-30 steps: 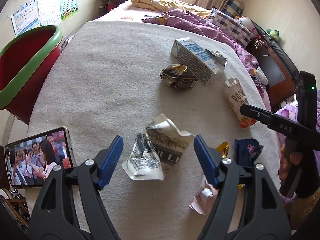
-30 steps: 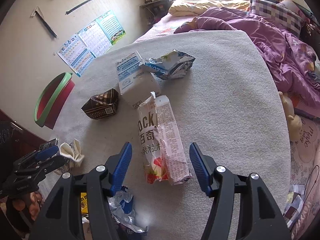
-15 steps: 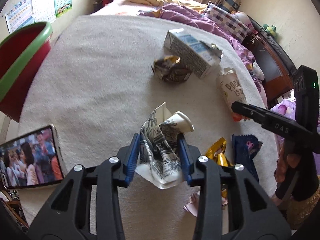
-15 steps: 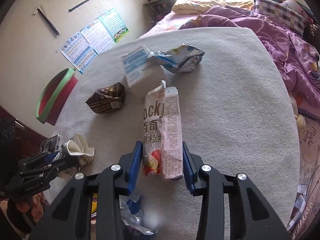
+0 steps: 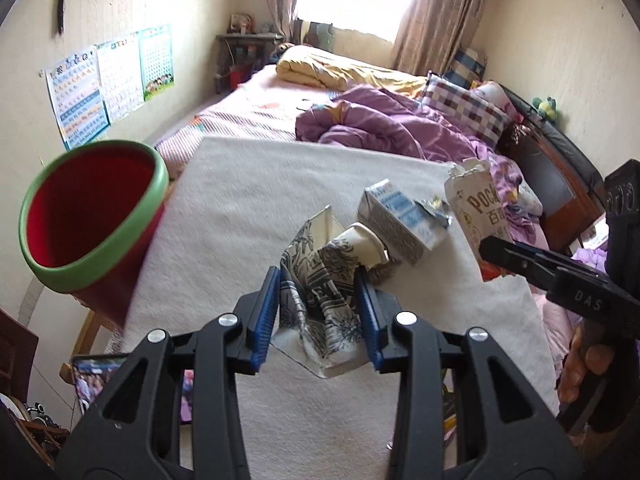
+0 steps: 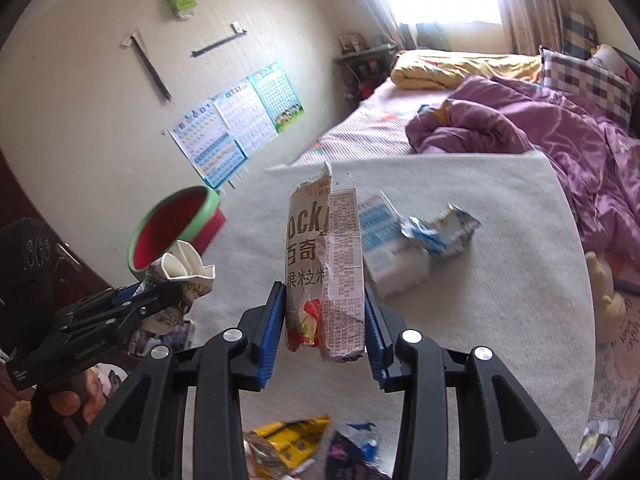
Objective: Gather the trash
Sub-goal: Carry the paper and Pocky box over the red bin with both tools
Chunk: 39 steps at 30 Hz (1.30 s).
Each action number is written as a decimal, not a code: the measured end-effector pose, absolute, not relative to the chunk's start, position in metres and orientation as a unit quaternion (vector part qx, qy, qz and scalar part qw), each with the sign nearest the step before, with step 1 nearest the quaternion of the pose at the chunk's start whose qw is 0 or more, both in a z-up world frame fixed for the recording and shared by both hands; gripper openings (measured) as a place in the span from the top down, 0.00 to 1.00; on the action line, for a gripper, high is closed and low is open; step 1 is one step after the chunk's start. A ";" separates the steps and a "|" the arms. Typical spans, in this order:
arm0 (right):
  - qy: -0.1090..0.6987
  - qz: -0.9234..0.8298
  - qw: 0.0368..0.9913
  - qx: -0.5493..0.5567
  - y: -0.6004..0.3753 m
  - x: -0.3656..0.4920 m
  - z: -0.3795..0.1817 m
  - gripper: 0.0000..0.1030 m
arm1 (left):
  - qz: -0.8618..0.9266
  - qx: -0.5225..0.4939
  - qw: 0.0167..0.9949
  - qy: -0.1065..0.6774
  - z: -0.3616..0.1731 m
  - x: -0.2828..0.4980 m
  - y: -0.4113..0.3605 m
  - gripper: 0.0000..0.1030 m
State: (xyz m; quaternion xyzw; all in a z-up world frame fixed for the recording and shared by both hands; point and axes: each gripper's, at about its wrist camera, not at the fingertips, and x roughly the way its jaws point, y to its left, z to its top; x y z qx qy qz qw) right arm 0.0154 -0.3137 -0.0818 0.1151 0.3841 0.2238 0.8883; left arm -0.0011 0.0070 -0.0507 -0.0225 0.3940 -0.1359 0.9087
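Left gripper (image 5: 320, 312) clamps a crumpled paper cup (image 5: 324, 280), raised clear for carrying | right gripper (image 6: 324, 332) pinches a torn snack box (image 6: 326, 264) upright | red bin (image 5: 88, 216) waits left, mouth open | milk carton (image 6: 384, 256) lies farther on the blanket (image 6: 500, 280).

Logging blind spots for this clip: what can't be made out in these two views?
- Bin bottom: left view, hidden by its own wall.
- Phone screen: left view, covered by the left gripper.
- Wrappers near the bottom edge: right view, blurred, behind the right gripper.
- Wall posters: text too small.
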 end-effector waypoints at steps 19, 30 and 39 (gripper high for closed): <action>0.379 0.243 0.889 0.086 -0.233 0.020 -0.069 0.65 | -0.129 -0.023 0.915 0.381 -0.042 0.017 0.058 0.65; 0.372 0.240 0.892 0.087 -0.190 0.019 -0.064 0.65 | -0.107 -0.028 0.924 0.366 -0.032 0.026 0.113 0.65; 0.376 0.250 0.888 0.082 -0.144 0.021 -0.065 0.65 | -0.086 -0.036 0.925 0.368 -0.035 0.037 0.160 0.65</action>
